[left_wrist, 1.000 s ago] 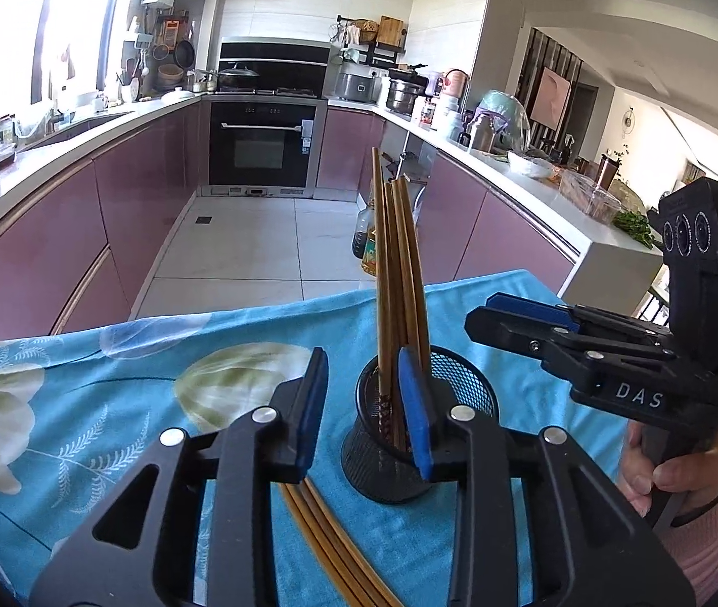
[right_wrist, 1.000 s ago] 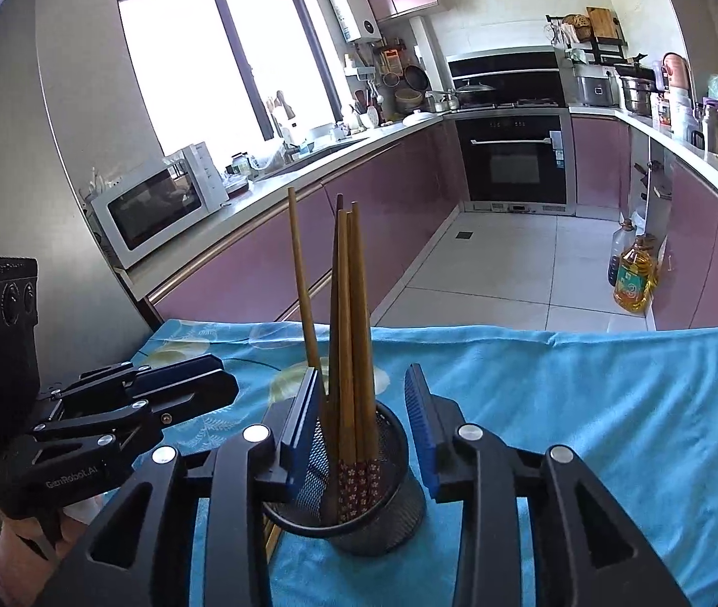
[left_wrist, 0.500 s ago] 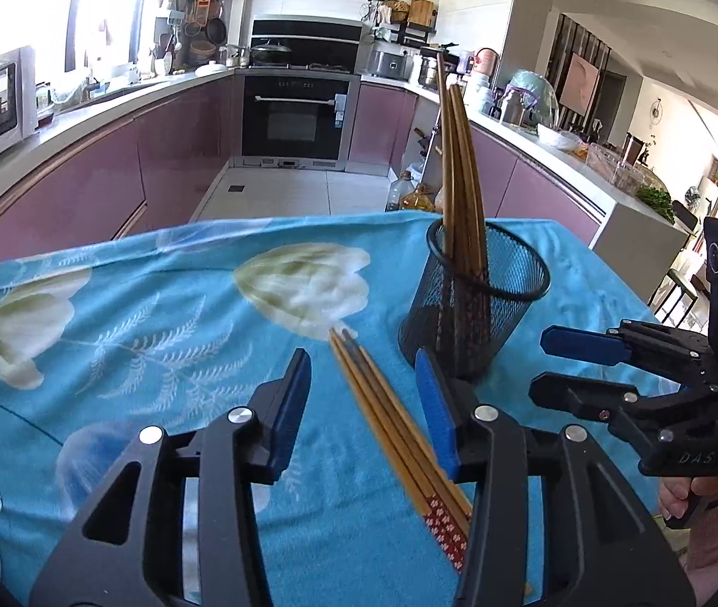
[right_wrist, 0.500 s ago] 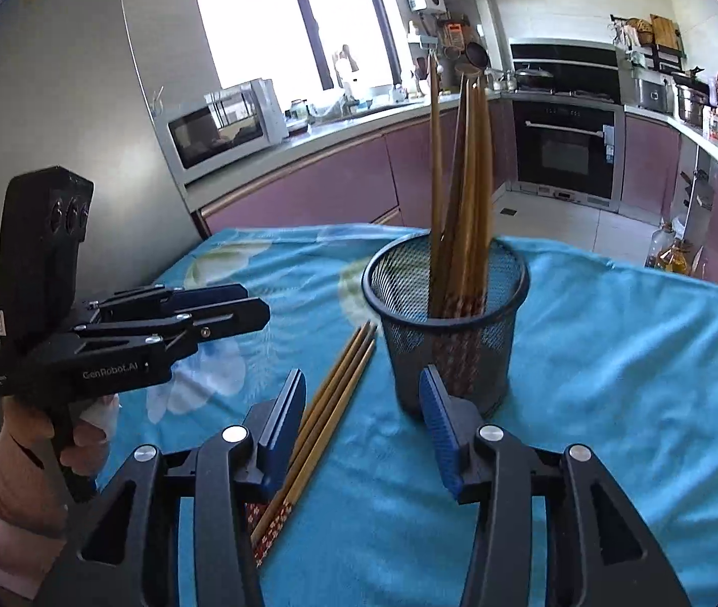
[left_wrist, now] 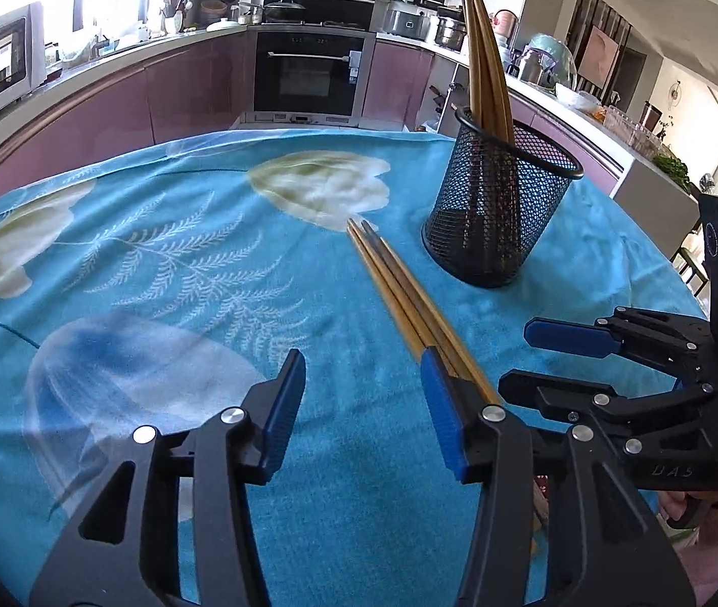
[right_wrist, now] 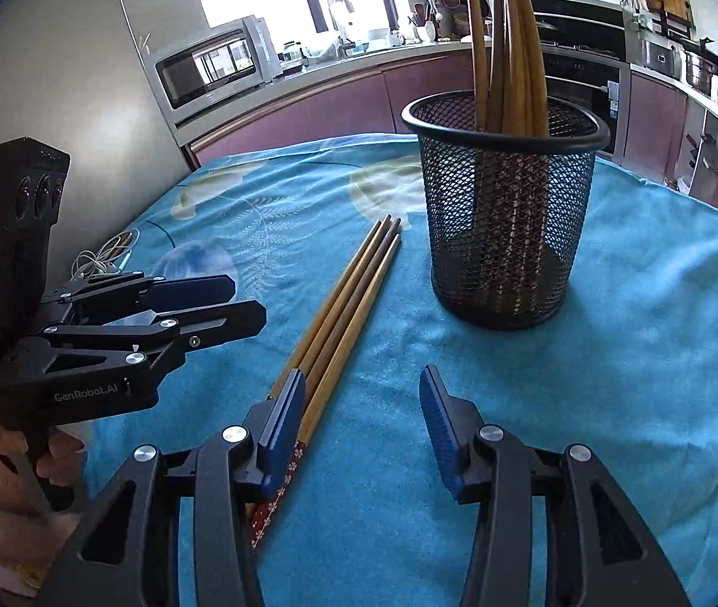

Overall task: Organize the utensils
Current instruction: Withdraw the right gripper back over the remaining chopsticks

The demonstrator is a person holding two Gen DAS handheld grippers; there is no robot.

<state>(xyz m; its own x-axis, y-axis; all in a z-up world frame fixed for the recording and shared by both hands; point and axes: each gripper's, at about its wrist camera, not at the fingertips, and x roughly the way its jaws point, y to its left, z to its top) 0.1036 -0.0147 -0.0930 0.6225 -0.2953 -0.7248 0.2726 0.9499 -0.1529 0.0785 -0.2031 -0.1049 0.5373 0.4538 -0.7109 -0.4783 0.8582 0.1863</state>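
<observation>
A black mesh holder [left_wrist: 495, 222] [right_wrist: 500, 232] stands upright on the blue cloth, with several wooden chopsticks [left_wrist: 485, 66] [right_wrist: 510, 50] standing in it. Several loose chopsticks [left_wrist: 399, 283] [right_wrist: 349, 303] lie bundled on the cloth beside it, their patterned ends nearest me. My left gripper [left_wrist: 363, 404] [right_wrist: 248, 298] hangs low over the cloth, its jaws opening with nothing between them; the bundle runs under its right finger. My right gripper [right_wrist: 361, 404] [left_wrist: 518, 356] is open and empty, with the bundle's near end under its left finger.
The flowered blue tablecloth [left_wrist: 156, 253] covers the whole table. A coiled white cable [right_wrist: 101, 258] lies at its left edge. A person's hand [right_wrist: 55, 455] grips the left gripper's handle. Purple kitchen cabinets, an oven [left_wrist: 313, 76] and a microwave [right_wrist: 212, 66] stand beyond the table.
Both grippers have dropped and drawn back from just above the holder to low over the near cloth. Both sets of jaws stand wider than before.
</observation>
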